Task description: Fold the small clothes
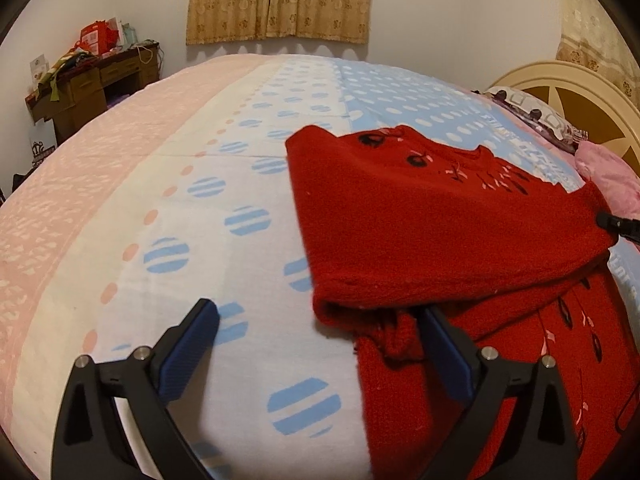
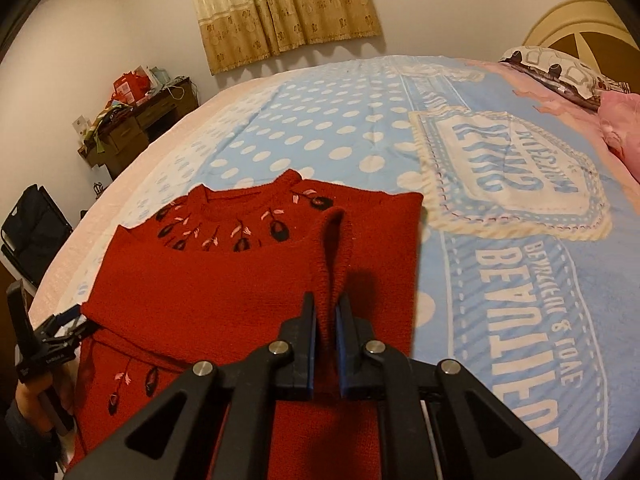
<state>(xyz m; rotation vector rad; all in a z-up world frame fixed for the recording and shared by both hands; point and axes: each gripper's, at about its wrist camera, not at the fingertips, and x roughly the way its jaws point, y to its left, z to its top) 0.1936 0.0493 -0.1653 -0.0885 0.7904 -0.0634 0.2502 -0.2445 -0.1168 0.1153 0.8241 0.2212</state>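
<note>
A fuzzy red knit sweater [image 2: 248, 280], embroidered with dark buds, lies part-folded on the dotted blue bed [image 2: 360, 140]. The right hand-held gripper [image 2: 326, 316] pinches a ribbed fold; the left hand-held gripper [image 1: 320, 320] gapes wide beside the hem.

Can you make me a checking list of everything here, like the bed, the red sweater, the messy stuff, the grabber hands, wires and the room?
Surface: bed sheet, blue with white dots, pink at one side.
Job's thing: red sweater, partly folded, flower stitching at the neck.
Clutter: pillow and pink cloth by the headboard.
Grippers: left gripper open, one finger at the sweater's edge; right gripper shut on a pinched fold of sweater.
Cables: a white cord on the desk, too small to be sure.
Surroundings: curtain, white wall, piled-up desk.
</note>
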